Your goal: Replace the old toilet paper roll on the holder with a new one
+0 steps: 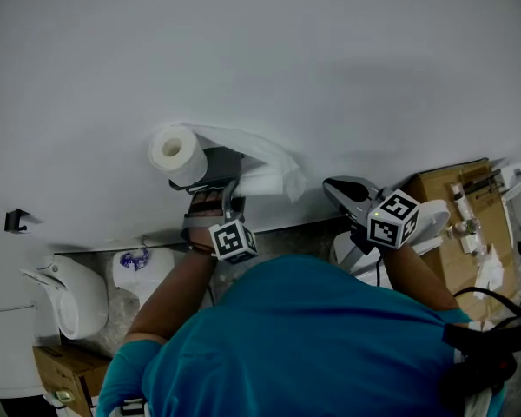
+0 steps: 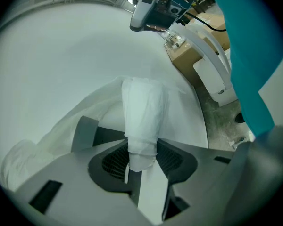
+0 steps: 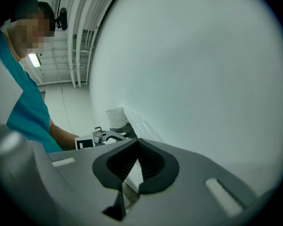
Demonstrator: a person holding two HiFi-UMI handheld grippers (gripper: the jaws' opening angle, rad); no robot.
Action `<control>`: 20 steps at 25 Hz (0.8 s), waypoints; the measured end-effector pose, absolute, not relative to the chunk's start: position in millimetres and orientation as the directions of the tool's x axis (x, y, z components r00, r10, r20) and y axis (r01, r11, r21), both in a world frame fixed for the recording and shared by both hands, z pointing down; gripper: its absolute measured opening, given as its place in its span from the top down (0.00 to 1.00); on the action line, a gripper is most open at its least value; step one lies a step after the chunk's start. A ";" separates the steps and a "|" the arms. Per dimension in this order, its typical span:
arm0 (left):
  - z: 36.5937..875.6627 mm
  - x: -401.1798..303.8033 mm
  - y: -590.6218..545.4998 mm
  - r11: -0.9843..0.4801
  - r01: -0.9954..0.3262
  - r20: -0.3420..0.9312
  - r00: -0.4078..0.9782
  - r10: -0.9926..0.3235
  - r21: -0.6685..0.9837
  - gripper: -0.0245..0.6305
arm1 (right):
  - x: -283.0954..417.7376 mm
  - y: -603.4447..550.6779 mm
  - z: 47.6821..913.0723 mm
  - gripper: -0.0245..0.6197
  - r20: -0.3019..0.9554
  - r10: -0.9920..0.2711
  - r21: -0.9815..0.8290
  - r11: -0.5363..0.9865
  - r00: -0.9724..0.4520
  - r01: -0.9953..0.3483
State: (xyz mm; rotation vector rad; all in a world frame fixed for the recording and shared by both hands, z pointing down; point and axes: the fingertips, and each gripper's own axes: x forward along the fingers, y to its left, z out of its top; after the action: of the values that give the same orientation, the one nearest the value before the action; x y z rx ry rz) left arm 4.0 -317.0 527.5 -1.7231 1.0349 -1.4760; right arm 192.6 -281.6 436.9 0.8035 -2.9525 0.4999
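1. We see a white wall [image 1: 330, 59] filling most of the head view, with a strip of speckled grey floor [image 1: 295, 237] below it.
2. A cardboard box [image 1: 451, 194] stands on the right and a white fixture [image 1: 65, 298] on the left.
3. The toilet paper roll [image 1: 175, 152] is against the wall, its loose paper [image 1: 273, 174] trailing right.
4. The left tool [image 2: 141, 161] is clamped on that loose paper.
5. The right tool [image 3: 136, 161] is closed and empty, well to the right of the roll.

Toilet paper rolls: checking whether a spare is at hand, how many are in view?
1: the toilet paper roll at the wall, its tail held by the left gripper. Others may be hidden.
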 end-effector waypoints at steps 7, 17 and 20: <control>522.1 21.2 -319.5 -0.462 -0.184 0.459 0.062 -0.886 -0.868 0.70 | 215.1 -282.9 440.2 0.96 0.123 -0.489 -0.303 0.810 -0.864 -0.502; 536.7 74.5 -307.6 -0.533 -0.180 0.509 0.165 -0.845 -0.827 0.70 | 232.0 -281.6 442.3 0.96 0.121 -0.493 -0.312 0.805 -0.861 -0.505; 547.7 75.6 -297.5 -0.561 -0.220 0.531 0.183 -0.827 -0.798 0.70 | 235.2 -279.6 443.5 0.96 0.122 -0.495 -0.312 0.803 -0.860 -0.507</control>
State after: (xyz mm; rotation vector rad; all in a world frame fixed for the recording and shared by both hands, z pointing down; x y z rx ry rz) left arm 75.6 -297.5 547.7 -1.8991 0.9805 -1.3943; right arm 235.2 -279.6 443.5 0.8203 -2.9507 0.5261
